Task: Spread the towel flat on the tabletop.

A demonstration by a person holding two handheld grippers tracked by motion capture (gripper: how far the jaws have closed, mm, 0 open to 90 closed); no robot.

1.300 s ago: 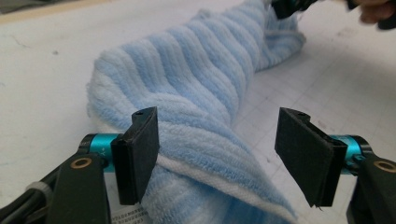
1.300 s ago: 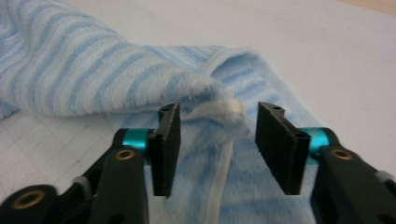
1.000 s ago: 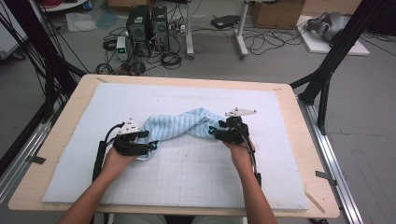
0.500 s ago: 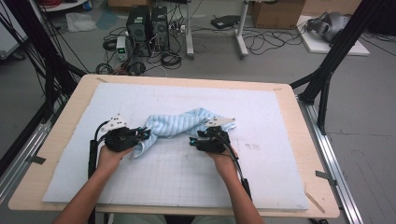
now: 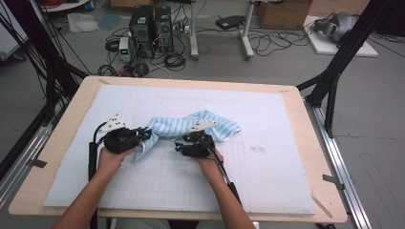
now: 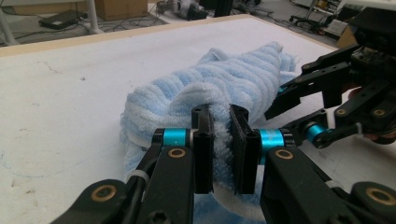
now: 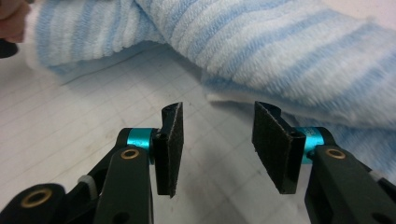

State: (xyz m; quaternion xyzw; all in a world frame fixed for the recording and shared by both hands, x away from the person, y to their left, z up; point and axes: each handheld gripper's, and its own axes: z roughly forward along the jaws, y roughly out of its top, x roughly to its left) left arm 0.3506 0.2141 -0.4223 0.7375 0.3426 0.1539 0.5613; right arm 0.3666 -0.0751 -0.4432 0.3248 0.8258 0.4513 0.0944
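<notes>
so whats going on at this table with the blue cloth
A person is working a blue-and-white striped towel that lies bunched on the white mat, with a gripper in each hand. The left gripper has just closed and is clamped on a fold at the towel's left end. The right gripper has empty, open jaws, closing slightly, just short of the towel's near edge, apparently going for a second grip.

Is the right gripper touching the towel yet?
Apart. In the right gripper view the right gripper stands open with bare mat between its jaws, and the striped towel lies just beyond them.
</notes>
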